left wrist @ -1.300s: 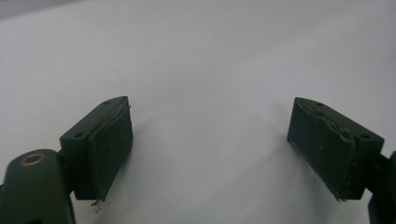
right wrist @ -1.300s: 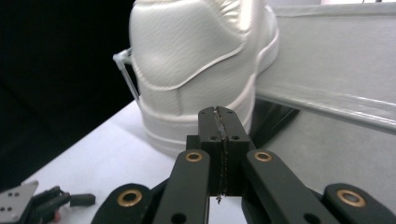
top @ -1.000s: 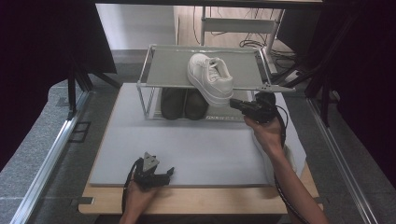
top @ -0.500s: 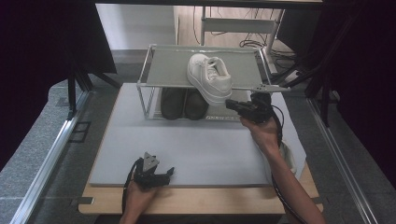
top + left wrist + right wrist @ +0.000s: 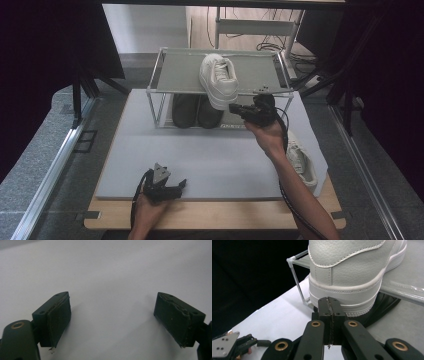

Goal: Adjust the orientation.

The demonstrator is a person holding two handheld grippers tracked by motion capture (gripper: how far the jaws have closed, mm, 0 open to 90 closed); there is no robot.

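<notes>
A white sneaker [image 5: 218,80] sat on the top shelf of a low wire shoe rack [image 5: 170,75], its heel jutting past the rack's front edge, which suggested it was only partly seated and needed a nudge further in. The right gripper [image 5: 236,108], held just in front of the rack, had its jaws pressed fully together with nothing between them; in the right gripper view the closed tips [image 5: 329,307] sat at the heel's sole, touching or very nearly so, placed as a blunt pusher rather than a clamp. Under the same shelf, on the rack's lower level, a pair of dark shoes [image 5: 196,110] stood side by side, already stowed. To the right of the rack, near the grey mat's [image 5: 210,155] edge, a second white sneaker [image 5: 302,162] lay on the table, partly hidden behind the person's right forearm, apparently waiting its turn beside its mate. Well in front of the rack, at the mat's near edge, the left gripper [image 5: 181,186] rested low on the surface with its jaws spread wide and empty, the left gripper view showing bare mat between the pads [image 5: 59,320]; it looked parked out of the way while the right hand worked alone.
</notes>
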